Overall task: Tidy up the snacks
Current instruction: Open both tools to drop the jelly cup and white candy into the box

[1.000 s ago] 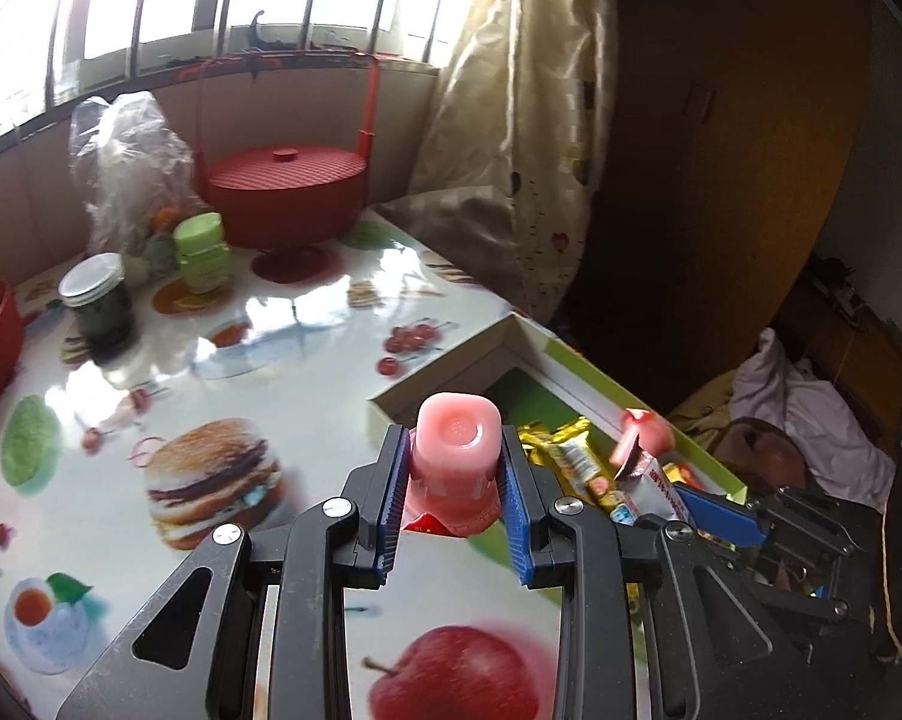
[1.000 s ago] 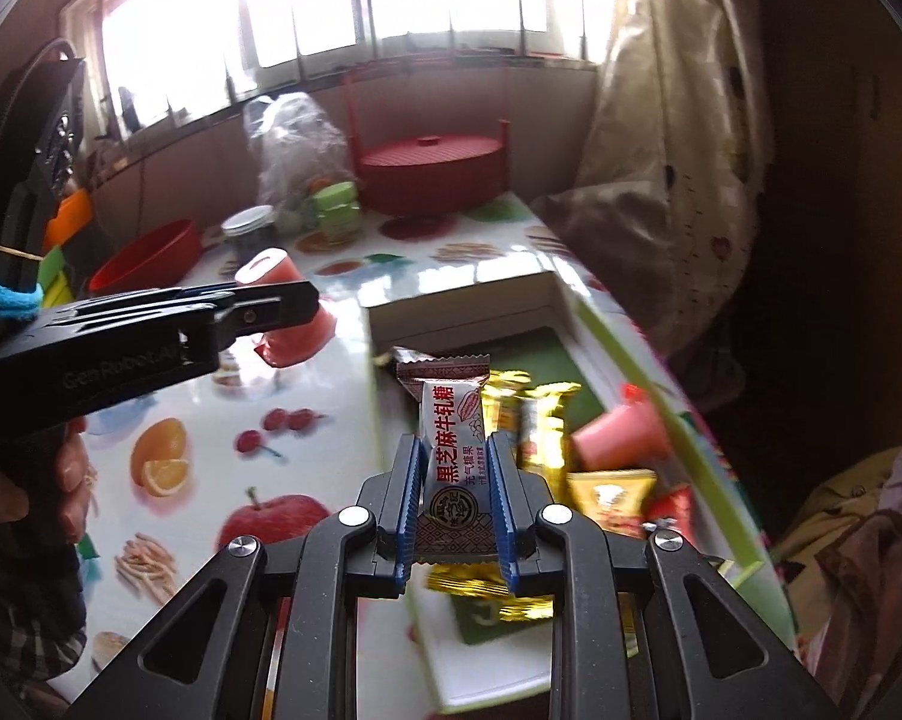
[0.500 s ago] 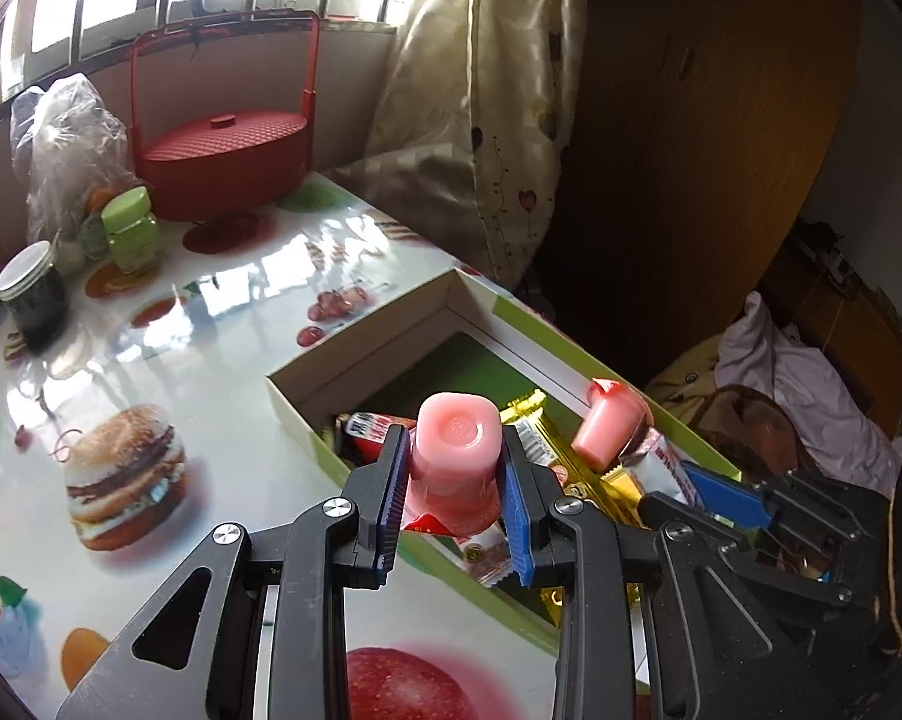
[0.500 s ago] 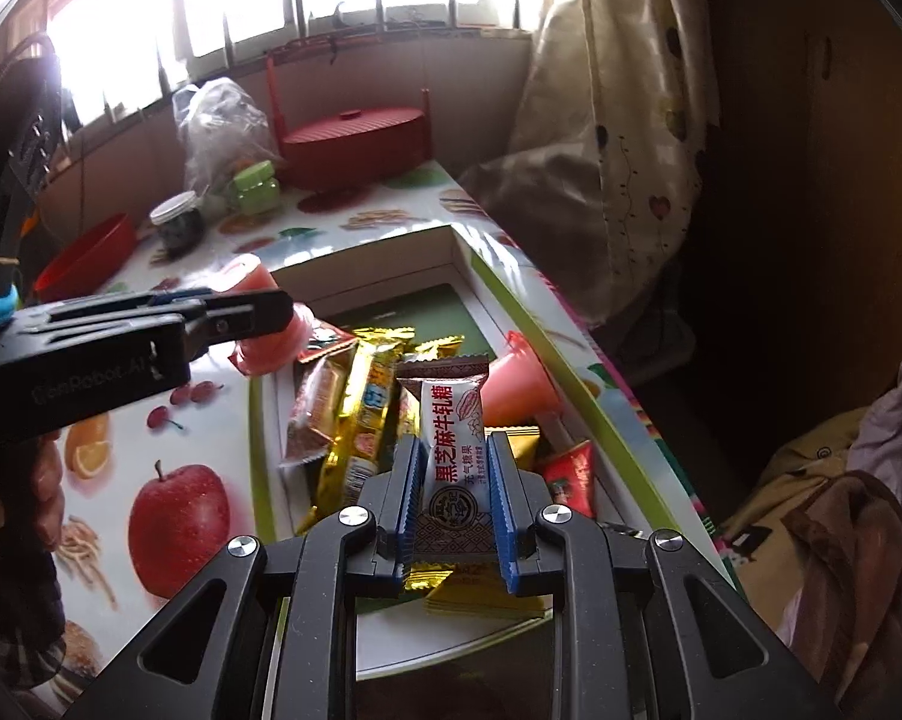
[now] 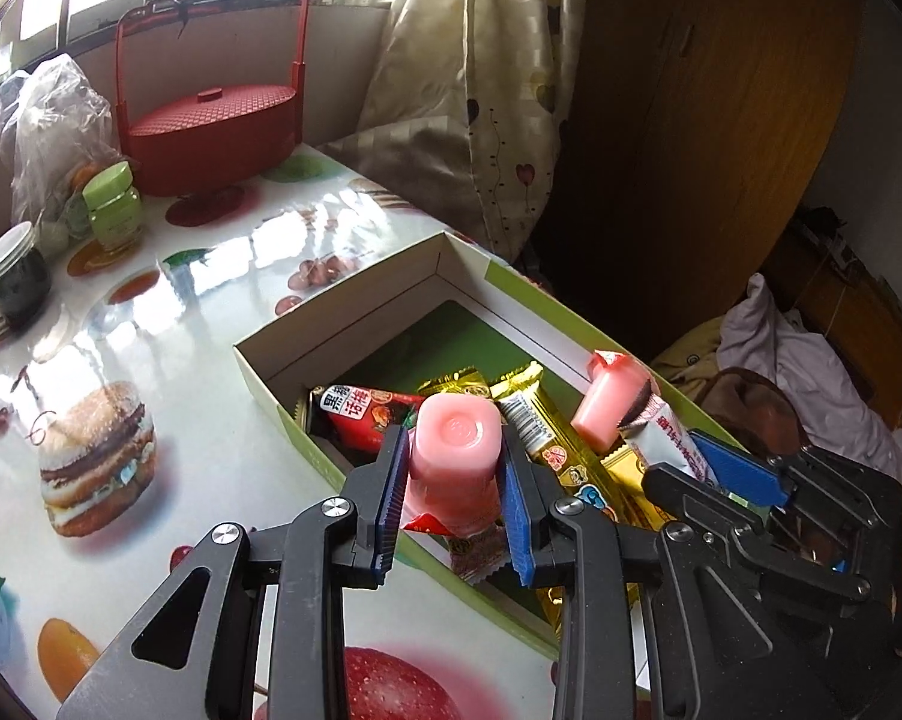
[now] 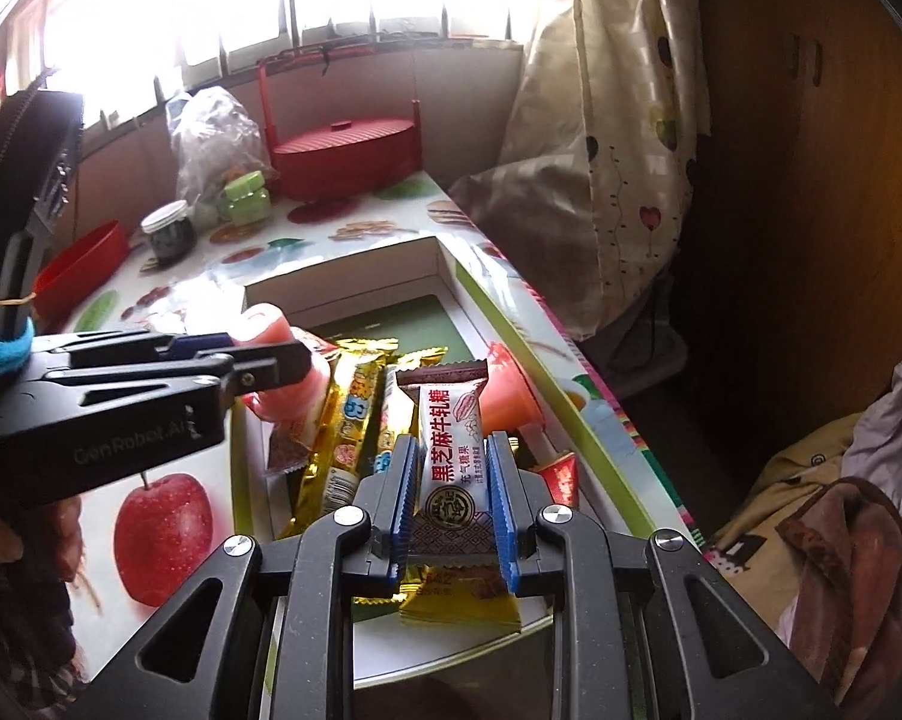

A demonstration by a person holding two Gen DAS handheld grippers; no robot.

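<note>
Left wrist view only: the printed burger and fruit pictures on the surface (image 5: 210,420); the pink jelly cup (image 5: 454,456) seen end-on, its flat base toward the camera; the right gripper (image 5: 715,468) from the side, with its wrapper sticking up.
Right wrist view only: a red bowl (image 6: 78,264) at the far left; the left gripper (image 6: 270,360) side-on, a person's hand under it at the lower left edge.
Both views: a red lidded basket (image 5: 210,132) with a tall handle, a green jar (image 5: 114,210), a dark jar with a white lid (image 5: 12,270), a clear plastic bag (image 5: 54,120), all at the far end by the window.
Box (image 5: 306,324): open, green outside, white walls, dark green floor; it holds gold-wrapped bars (image 6: 342,420), a red packet (image 5: 360,414) and a second pink cup (image 5: 607,408) lying tilted by the right wall; the far end is bare.
Left jaws: clamped on the pink jelly cup, held above the box's near left edge.
Right jaws: clamped on the white candy wrapper (image 6: 451,450), upright, brown crimped top, red characters down its face; held over the snacks in the box.
</note>
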